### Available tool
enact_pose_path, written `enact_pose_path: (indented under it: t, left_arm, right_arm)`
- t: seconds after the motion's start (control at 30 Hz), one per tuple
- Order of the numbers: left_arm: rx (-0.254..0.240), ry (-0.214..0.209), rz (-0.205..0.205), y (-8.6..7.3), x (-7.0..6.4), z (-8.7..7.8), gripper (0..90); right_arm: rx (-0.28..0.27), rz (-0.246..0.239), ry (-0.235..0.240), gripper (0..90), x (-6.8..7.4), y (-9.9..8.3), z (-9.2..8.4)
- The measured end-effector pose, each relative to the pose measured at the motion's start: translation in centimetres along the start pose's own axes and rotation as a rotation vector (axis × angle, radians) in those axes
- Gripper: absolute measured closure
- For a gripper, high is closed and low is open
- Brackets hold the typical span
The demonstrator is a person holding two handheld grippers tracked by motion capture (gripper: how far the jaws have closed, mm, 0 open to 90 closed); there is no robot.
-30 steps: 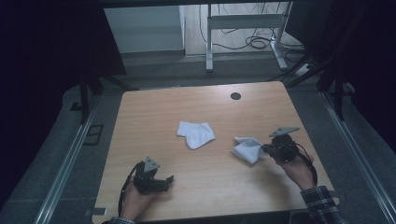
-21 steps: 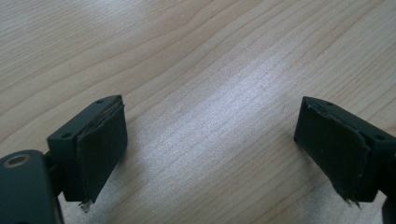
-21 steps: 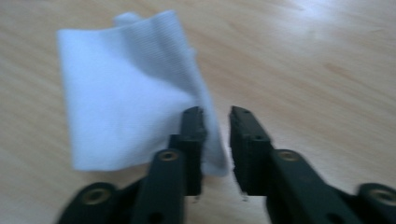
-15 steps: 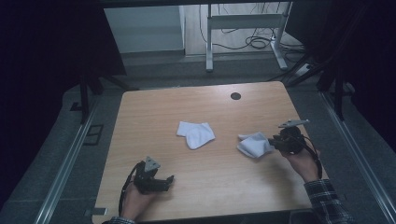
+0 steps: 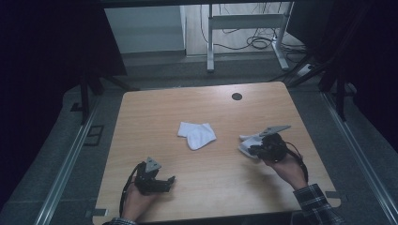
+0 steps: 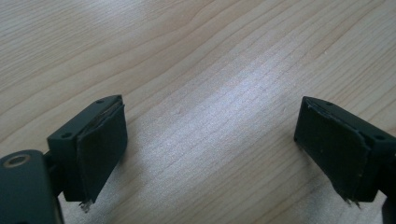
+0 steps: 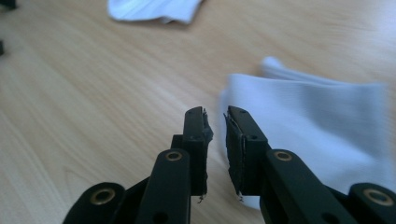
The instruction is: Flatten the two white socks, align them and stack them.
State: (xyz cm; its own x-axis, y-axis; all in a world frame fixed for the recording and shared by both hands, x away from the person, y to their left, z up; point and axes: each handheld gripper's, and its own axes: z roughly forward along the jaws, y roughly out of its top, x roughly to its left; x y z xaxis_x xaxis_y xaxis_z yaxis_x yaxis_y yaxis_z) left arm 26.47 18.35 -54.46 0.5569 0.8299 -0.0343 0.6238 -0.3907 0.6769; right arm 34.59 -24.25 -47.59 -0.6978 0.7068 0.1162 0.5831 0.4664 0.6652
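A folded white cloth (image 5: 197,134) (image 7: 149,9) lies in the middle of the wooden table (image 5: 159,108). A second white cloth (image 5: 245,143) (image 7: 317,121) lies at the right, touching the tip of my right gripper (image 5: 252,151) (image 7: 215,119). Its jaws have just been closing and stand a narrow gap apart at the cloth's near edge, with nothing between them. My left gripper (image 5: 170,180) (image 6: 210,135) rests near the front left edge. It is wide open over bare wood.
A small dark round hole (image 5: 237,96) marks the table's far side. Metal rails (image 5: 65,168) run along both sides of the table. A white desk frame (image 5: 244,23) with cables stands on the floor behind.
My right gripper drifted right and away, then came back left to the cloth's edge. The cloth by it shifted slightly. The left hand kept still.
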Motion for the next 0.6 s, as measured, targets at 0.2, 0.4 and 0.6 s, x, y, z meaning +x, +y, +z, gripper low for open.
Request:
enact_pose_path:
  t: [0.2,0.4,0.6]
  left_arm:
    - [-0.001,0.0,0.0,0.0,0.0,0.0,9.6]
    - [-0.002,0.0,-0.001,0.0,0.0,0.0,9.6]
    - [-0.002,0.0,-0.001,0.0,0.0,0.0,9.6]
  right_arm:
    - [0.041,-0.04,-0.003,71.4,0.5,-0.3,2.1]
    - [0.083,-0.052,-0.049,66.5,-0.3,-0.8,3.9]
    - [0.108,-0.059,-0.097,88.9,-0.7,-1.1,4.5]
